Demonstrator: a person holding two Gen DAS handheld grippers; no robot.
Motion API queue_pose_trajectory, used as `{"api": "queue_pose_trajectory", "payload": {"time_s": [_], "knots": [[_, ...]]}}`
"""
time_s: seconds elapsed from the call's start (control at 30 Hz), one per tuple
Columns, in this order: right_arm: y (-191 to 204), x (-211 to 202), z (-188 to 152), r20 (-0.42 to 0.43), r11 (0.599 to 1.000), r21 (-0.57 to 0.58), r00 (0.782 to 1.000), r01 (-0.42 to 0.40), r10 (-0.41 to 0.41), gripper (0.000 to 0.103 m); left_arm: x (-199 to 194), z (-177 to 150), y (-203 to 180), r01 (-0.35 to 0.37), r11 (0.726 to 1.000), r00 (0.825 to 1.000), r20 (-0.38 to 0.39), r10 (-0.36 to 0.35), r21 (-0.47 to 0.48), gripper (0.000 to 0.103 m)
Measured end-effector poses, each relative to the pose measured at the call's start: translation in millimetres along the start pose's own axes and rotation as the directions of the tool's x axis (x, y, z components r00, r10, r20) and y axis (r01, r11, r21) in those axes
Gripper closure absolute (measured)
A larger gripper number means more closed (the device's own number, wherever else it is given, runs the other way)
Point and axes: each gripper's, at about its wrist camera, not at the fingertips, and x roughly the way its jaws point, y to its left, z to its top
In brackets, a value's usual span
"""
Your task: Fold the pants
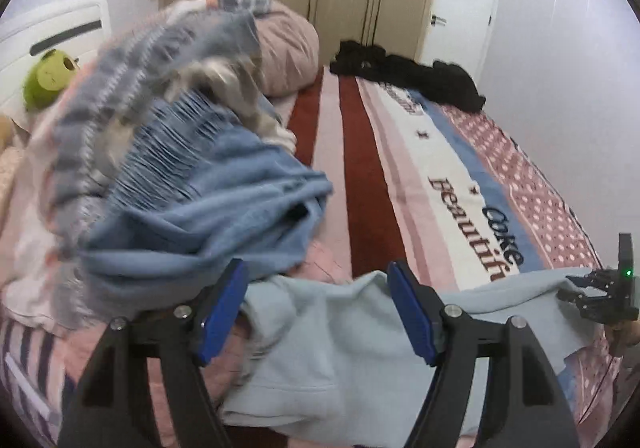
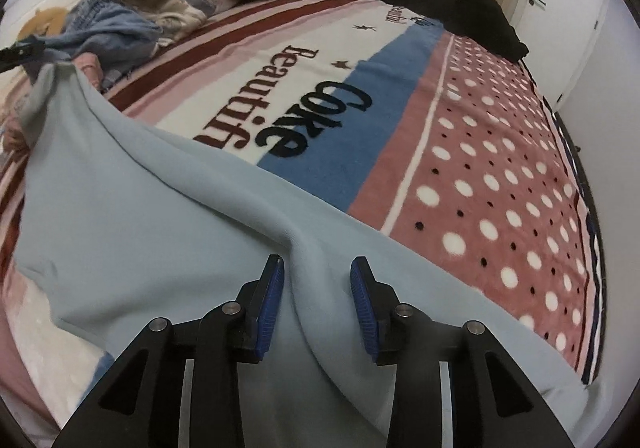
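Pale-blue pants (image 2: 168, 208) spread across the bed (image 2: 500, 168), probably to flatten them for folding | left gripper (image 1: 316, 308) fingers spread over the fabric, pinching nothing | right gripper (image 2: 318, 304) fingers parted astride a raised crease, not squeezing it.

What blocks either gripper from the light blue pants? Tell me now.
Nothing visible does. The light blue pants lie right under both: the left gripper is open over one end, the right gripper is open astride a raised fold. The denim pile sits beside them, not on them.
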Motion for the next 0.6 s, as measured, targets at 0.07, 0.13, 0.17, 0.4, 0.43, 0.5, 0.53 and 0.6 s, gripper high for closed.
{"api": "queue_pose_trajectory", "payload": {"time_s": [0.07,0.13,0.17,0.4,0.43,0.5,0.53,0.6], "knots": [[1.5,-1.5,-0.4,0.000,1.000,-0.003,1.000,0.001,-0.001,0.073,-8.7,-4.2,0.7,0.036,0.999,0.999,-0.031,-0.035,0.015,0.034],[4.7,-3.3,-1.8,0.003,1.000,-0.010,1.000,-0.004,0.004,0.073,-13.0,-16.3,-6.5,0.021,0.997,0.998,-0.056,-0.018,0.068,0.030],[6.0,-3.7,-2.7,0.004,1.000,-0.011,1.000,-0.008,0.008,0.073,-13.8,-24.1,-11.1,0.011,0.995,0.998,-0.068,-0.004,0.097,0.029],[14.6,-0.4,-6.8,-0.008,1.000,-0.014,1.000,-0.022,0.021,0.073,20.1,-103.7,-24.7,-0.118,0.959,0.968,-0.186,0.170,0.259,0.028],[15.3,-0.4,-7.3,-0.008,1.000,-0.012,1.000,-0.022,0.022,0.073,25.5,-109.5,-22.0,-0.136,0.957,0.961,-0.200,0.190,0.254,0.028],[16.3,-0.7,-8.2,-0.007,1.000,-0.010,1.000,-0.026,0.026,0.073,31.5,-117.6,-17.3,-0.141,0.962,0.960,-0.204,0.190,0.233,0.028],[16.7,-0.5,-8.7,-0.007,1.000,-0.010,1.000,-0.027,0.027,0.073,31.8,-119.5,-16.0,-0.152,0.963,0.963,-0.188,0.195,0.224,0.028],[17.2,0.6,-9.2,-0.010,1.000,-0.010,1.000,-0.026,0.026,0.073,31.9,-120.7,-19.4,-0.241,0.935,0.949,-0.136,0.283,0.261,0.028]]}}
